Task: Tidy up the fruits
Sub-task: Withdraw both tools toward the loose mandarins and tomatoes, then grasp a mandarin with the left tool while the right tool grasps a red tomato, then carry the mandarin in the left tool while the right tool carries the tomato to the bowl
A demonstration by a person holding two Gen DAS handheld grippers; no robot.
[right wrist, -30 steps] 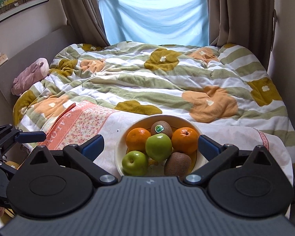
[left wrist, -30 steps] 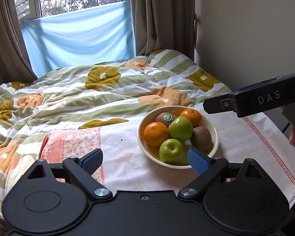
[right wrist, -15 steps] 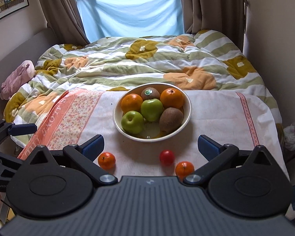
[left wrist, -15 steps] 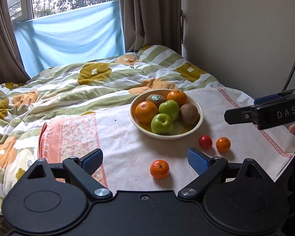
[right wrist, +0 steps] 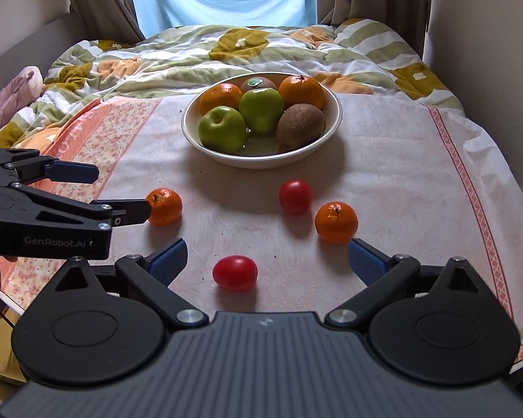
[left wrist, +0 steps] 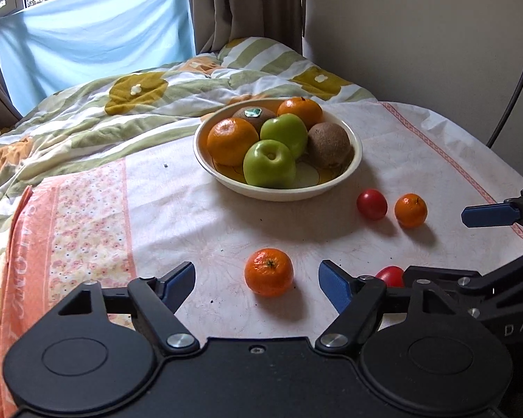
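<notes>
In the left wrist view, the left gripper is seen with its jaws closing, and the small round orange mandarin lies between the blue fingertips, slightly ahead of them and nearer the right-hand pad; no pad is yet pressed on it. Being nearly spherical, the mandarin offers no long axis to align to. Beyond the jaws, the cream ceramic bowl of apples, oranges and kiwis is seen, with a small red tomato and a second small mandarin to its right. A second red tomato is largely hidden behind the right-hand finger, so its exact place is hard to judge here.

In the right wrist view, that second tomato is shown clearly, lying between the released jaws of the right gripper and untouched by either pad. The second mandarin is just ahead of the right-hand pad, the first tomato further on. The left gripper is seen from the side, one finger reaching the first mandarin on the patterned cloth. Each loose fruit is thus nearer its own hand.
</notes>
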